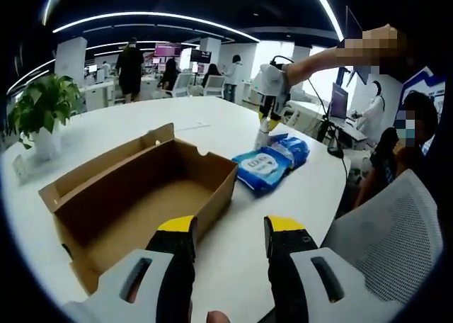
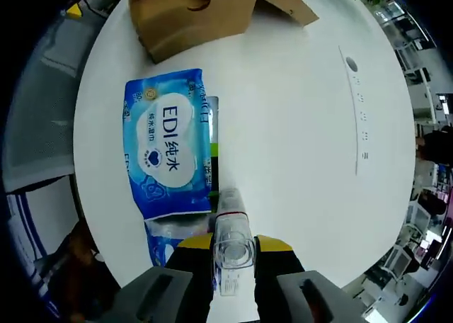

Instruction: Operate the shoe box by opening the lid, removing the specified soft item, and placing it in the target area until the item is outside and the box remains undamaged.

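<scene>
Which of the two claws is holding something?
The right claw, shut on a clear plastic tube beside the blue wipes pack; the left claw stands open and empty by the brown cardboard box.

I count one open box (image 1: 141, 195), two blue wipe packs (image 1: 263, 168), one clear bottle (image 2: 233, 241), one potted plant (image 1: 42, 114), one white table (image 1: 233, 266), two grippers, left (image 1: 230, 227) and right (image 2: 233, 244)

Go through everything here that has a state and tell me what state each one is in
Shoe box: open, inside looks empty, upright on the table.
Blue wipes pack: out of the box, lying flat, label up.
Clear bottle: held between the right gripper's jaws.
Right gripper: shut on the bottle.
Left gripper: open, holding nothing.
</scene>
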Motion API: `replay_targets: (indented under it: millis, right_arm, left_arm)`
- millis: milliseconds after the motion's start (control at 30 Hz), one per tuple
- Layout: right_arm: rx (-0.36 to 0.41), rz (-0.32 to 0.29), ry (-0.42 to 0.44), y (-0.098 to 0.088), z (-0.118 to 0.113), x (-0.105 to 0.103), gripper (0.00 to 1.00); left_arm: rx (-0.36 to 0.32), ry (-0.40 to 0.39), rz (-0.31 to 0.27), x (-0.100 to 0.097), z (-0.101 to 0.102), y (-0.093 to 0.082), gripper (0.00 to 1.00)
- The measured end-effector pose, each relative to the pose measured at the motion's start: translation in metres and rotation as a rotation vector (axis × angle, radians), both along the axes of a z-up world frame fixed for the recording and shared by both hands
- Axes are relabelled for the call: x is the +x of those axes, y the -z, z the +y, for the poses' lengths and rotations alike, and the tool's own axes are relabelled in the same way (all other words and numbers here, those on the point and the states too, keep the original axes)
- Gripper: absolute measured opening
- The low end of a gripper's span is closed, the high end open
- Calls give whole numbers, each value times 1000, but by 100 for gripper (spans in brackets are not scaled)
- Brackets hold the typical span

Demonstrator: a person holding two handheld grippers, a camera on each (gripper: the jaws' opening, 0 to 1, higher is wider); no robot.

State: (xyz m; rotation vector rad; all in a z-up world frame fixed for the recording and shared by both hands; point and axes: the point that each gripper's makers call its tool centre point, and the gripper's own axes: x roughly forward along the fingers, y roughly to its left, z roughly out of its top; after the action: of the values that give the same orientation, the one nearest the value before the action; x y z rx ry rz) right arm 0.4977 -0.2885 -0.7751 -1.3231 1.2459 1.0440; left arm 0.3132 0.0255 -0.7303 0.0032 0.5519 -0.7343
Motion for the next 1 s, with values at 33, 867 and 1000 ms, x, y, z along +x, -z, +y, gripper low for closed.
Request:
replay_targets:
  millis: [33,867,1000]
  right_arm:
    - [5,2,5,0,1,0,17]
    - [9,28,-6,4,-1,7,21]
    - [12,20,-9,4,-1,9,24]
  left_arm:
    - [-1,0,0,0,0,0,38]
    - [10,2,-8,0,1,0,38]
    - [10,1,-10,-1,1,-1,38]
